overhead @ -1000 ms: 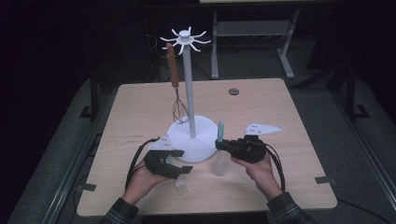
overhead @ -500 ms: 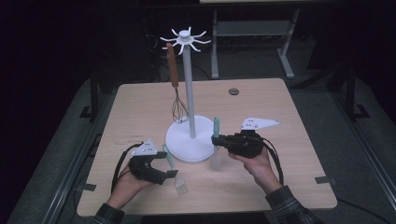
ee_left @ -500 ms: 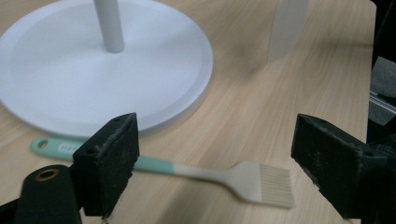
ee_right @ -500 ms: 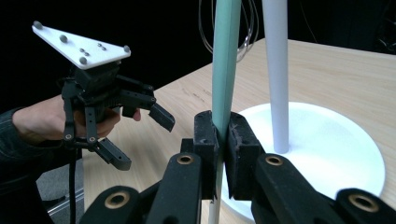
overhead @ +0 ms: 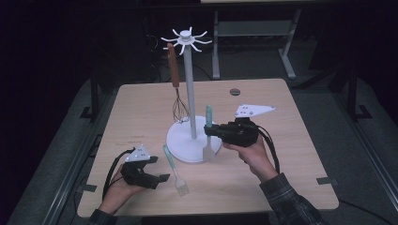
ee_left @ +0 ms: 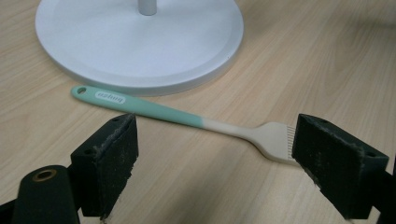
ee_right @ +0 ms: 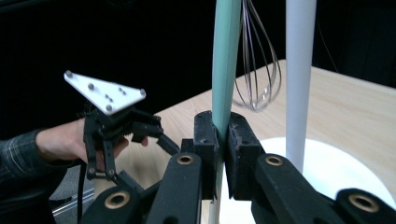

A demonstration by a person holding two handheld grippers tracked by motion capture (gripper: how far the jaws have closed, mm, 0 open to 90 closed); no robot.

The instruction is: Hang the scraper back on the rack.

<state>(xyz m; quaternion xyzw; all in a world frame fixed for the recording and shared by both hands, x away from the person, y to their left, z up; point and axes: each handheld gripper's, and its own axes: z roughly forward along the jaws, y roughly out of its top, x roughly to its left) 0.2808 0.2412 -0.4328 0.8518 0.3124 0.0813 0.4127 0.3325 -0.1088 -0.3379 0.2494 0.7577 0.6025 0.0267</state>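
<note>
Left gripper [overhead: 157, 169] backed off the brush [ee_left: 196, 121]; label legible close-up.

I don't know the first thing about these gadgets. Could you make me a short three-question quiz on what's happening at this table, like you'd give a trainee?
1. True or false: the right hand-held gripper is shut on the handle of an upright spatula.
2. Where does the brush lie?
A. on the table beside the stand's base
B. hanging from the stand's top
C. between the left hand-held gripper's pads
3. What hangs from the hooks of the white stand?

Key
1. True: its pads clamp the green handle, seen in the right gripper view.
2. A. The left hand-held gripper is open just short of it.
3. A whisk with a brown handle.
</note>
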